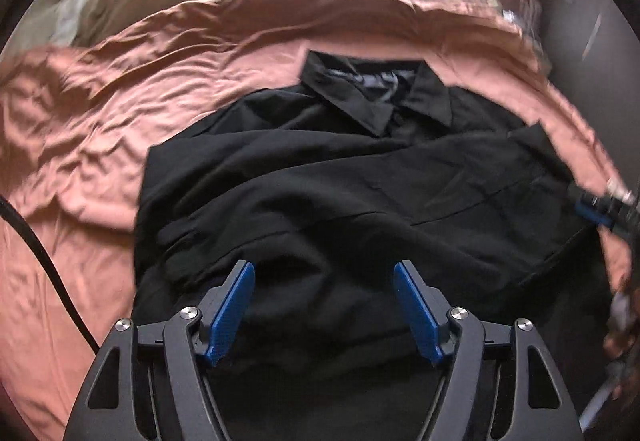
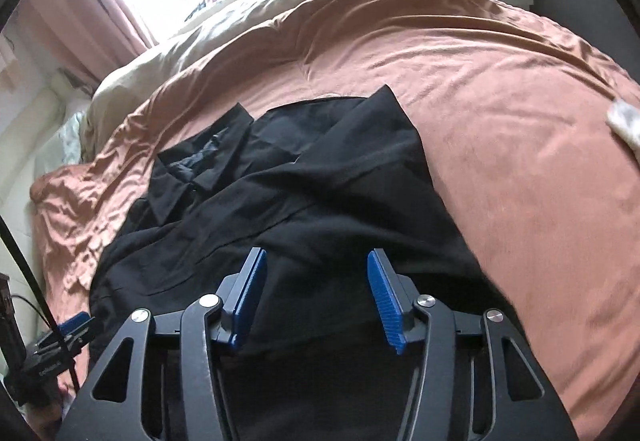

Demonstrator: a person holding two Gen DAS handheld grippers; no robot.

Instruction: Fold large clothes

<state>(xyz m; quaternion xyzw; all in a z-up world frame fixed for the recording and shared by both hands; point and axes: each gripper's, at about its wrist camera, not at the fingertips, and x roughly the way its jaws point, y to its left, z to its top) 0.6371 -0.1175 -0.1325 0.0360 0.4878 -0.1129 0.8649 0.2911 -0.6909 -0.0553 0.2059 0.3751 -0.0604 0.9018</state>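
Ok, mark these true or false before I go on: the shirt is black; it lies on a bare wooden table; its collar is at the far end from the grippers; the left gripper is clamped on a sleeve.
1. The shirt is black. True.
2. It lies on a bare wooden table. False: it lies on an orange-brown bed cover.
3. Its collar is at the far end from the grippers. True.
4. The left gripper is clamped on a sleeve. False: its jaws stand apart above the cloth.
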